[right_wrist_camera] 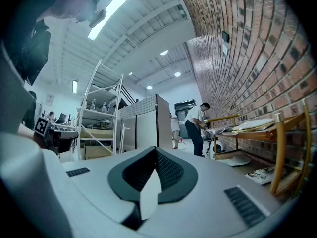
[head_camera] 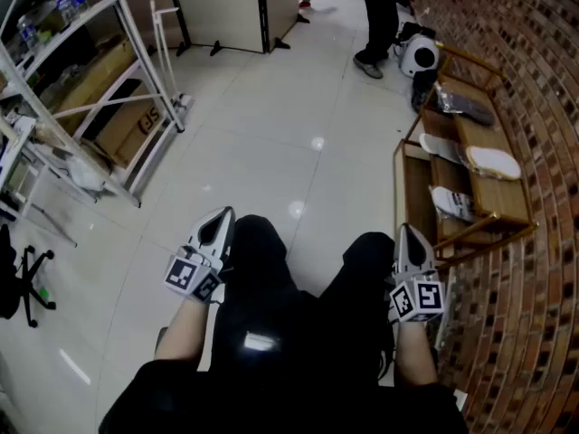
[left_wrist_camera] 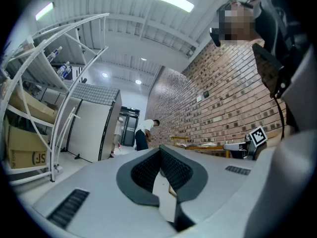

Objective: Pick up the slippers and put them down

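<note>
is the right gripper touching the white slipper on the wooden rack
Apart. The head view shows the right gripper at the person's knee, well short of the white slipper on the wooden rack.

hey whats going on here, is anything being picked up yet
Not yet. A seated person holds the left gripper and the right gripper at their knees, both shut and empty. The slippers lie untouched on the wooden rack by the brick wall, off to the right.
</note>
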{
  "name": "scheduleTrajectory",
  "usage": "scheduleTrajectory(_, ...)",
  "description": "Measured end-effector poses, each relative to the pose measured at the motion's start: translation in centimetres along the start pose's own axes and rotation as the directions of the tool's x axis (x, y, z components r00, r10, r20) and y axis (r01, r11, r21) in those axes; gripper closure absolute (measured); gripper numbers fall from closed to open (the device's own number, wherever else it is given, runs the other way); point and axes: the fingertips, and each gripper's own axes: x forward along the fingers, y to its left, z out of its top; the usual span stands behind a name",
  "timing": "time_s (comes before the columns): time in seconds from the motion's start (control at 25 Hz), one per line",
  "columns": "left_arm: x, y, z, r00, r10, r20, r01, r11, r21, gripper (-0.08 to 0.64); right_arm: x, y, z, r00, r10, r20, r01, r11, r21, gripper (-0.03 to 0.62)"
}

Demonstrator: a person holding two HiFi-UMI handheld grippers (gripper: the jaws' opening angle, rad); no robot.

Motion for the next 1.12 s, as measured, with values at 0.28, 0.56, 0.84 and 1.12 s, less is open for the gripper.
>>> scheduleTrajectory(0.28,0.5,-0.7,1.6,1.0,0.002,-0.031,-0.002,1.0,0.005,0.56,0.0,0.8,1.7,0.999,0.022,-0.026,-0.023,0.999,-0.041,0.584)
scheduleTrajectory(0.56,2.4,0.2,5.7,0.999,0.051,-0.007,-0.051,0.998,-0.033,0.56,1.2,0.4,5.9,1.0,-0.004,0.01,0.004,1.0,0.007,0.584)
scheduleTrajectory(0.84,3.4,-1.0,7.8,0.999,0.005,-0.045,-0.007,0.999,-0.05,0.56,1.2,1.5,9.2,0.999,0.037,0.038,-0.037,0.999,-0.009,0.584)
scheduleTrajectory(1.12,4.0,0.1,6.6,0.998,0.029,-0.048,-0.029,1.0,0.003,0.56,2.1,1.6,7.9,1.0,0.014,0.004,-0.014,1.0,-0.013,0.584)
